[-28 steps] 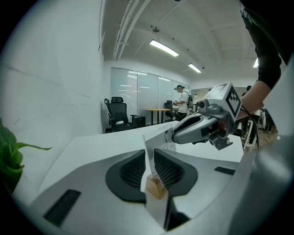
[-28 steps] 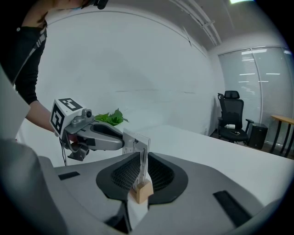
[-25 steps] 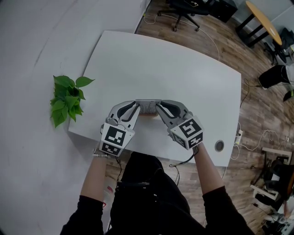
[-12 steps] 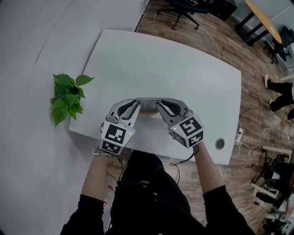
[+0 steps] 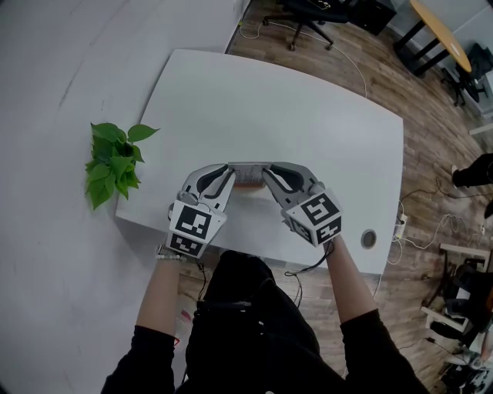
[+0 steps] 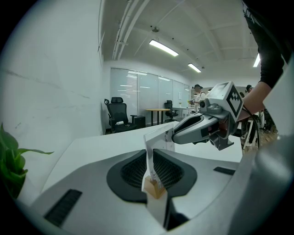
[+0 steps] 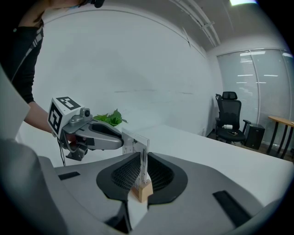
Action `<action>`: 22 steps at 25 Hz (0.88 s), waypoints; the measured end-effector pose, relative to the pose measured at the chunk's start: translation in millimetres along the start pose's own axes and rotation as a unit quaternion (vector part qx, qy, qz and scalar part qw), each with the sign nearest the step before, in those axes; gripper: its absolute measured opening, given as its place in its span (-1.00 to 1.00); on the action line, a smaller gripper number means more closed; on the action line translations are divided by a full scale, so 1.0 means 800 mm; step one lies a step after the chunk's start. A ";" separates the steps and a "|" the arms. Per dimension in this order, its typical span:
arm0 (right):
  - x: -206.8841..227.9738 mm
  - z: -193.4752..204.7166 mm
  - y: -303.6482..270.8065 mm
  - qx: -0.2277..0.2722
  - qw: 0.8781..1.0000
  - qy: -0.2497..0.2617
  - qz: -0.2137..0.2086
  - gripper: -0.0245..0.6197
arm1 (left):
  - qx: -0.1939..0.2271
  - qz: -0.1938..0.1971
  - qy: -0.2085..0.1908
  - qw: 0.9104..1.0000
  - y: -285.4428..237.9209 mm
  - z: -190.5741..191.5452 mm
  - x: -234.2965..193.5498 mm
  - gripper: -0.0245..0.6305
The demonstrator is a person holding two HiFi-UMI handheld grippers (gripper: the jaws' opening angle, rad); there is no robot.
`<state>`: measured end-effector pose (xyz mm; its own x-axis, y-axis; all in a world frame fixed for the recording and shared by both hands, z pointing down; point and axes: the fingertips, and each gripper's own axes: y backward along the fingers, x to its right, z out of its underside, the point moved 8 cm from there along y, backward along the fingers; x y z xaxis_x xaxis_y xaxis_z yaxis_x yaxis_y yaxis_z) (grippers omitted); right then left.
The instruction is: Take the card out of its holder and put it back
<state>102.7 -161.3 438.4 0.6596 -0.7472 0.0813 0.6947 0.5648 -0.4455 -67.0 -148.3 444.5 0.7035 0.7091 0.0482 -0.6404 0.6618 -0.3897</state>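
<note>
Your left gripper [image 5: 229, 176] and right gripper [image 5: 267, 176] meet tip to tip over the near edge of the bench [image 5: 293, 115], both angled slightly downward. The card [image 5: 249, 175] stands upright between them, seated in its wooden holder [image 5: 248, 188], which rests on the bench top just inside the front edge.

Jaw state:
- Left gripper view: the jaws are closed on one end of the card, pads pressing on both faces, with the holder block low between them.
- Right gripper view: the jaws are closed on the opposite end of the card in the same way, with the holder block low between the pads.

Surface: the bench is white, with rounded corners. Its top carries only the card and holder. A round cable port [image 5: 368, 241] sits in the near right corner.

Room:
- A plain white wall [image 5: 54, 85] runs along your left.
- A green potted plant [image 5: 112, 161] sits against the wall, just beside the left edge of the bench.
- The floor [image 5: 431, 169] is dark wood plank, with loose cables [image 5: 430, 235] to the right of the bench.
- A black office chair [image 5: 308, 15] stands beyond the far edge.
- A round table with a yellow top [image 5: 441, 32] stands at far right.
- Glass partitions [image 6: 138, 96] close the far end, under strip ceiling lights [image 6: 163, 47]
</note>
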 end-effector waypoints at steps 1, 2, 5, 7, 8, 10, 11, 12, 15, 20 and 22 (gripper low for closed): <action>0.000 -0.001 0.000 0.000 1.000 0.000 0.000 -0.69 | 0.000 0.000 0.000 1.000 0.001 -0.001 0.000 -0.75; 0.000 -0.002 0.001 0.000 1.000 0.001 0.000 -0.69 | 0.001 0.000 0.000 1.000 0.001 -0.002 0.000 -0.75; -0.001 -0.006 0.003 0.001 1.000 0.002 0.001 -0.69 | 0.003 -0.002 0.000 1.000 0.004 -0.006 0.000 -0.76; -0.001 -0.010 0.004 0.003 1.000 0.002 0.001 -0.69 | 0.004 -0.004 0.000 1.000 0.006 -0.009 0.000 -0.76; -0.002 -0.011 0.005 0.004 1.000 0.003 0.001 -0.69 | 0.005 -0.005 0.000 1.000 0.006 -0.010 0.000 -0.76; -0.002 -0.013 0.006 0.005 1.000 0.006 0.001 -0.69 | 0.006 -0.006 -0.003 1.000 0.008 -0.013 0.000 -0.76; -0.003 -0.014 0.008 0.005 1.000 0.007 0.001 -0.69 | 0.007 -0.006 -0.004 1.000 0.009 -0.014 0.001 -0.76; -0.004 -0.015 0.009 0.006 1.000 0.008 0.001 -0.69 | 0.007 -0.005 -0.006 1.000 0.010 -0.016 0.001 -0.76; -0.005 -0.019 0.013 0.008 1.000 0.010 0.004 -0.69 | 0.009 -0.005 -0.008 1.000 0.012 -0.021 0.003 -0.76; -0.008 -0.028 0.018 0.012 1.000 0.013 0.005 -0.69 | 0.010 -0.008 -0.012 1.000 0.018 -0.031 0.003 -0.76; -0.009 -0.033 0.020 0.014 1.000 0.016 0.007 -0.69 | 0.013 -0.009 -0.010 1.000 0.021 -0.035 0.003 -0.76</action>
<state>102.0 -156.0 407.4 0.6597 -0.7500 0.0471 0.6943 0.5842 -0.4204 -67.3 -142.8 412.2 0.7082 0.7021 0.0739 -0.6358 0.6799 -0.3654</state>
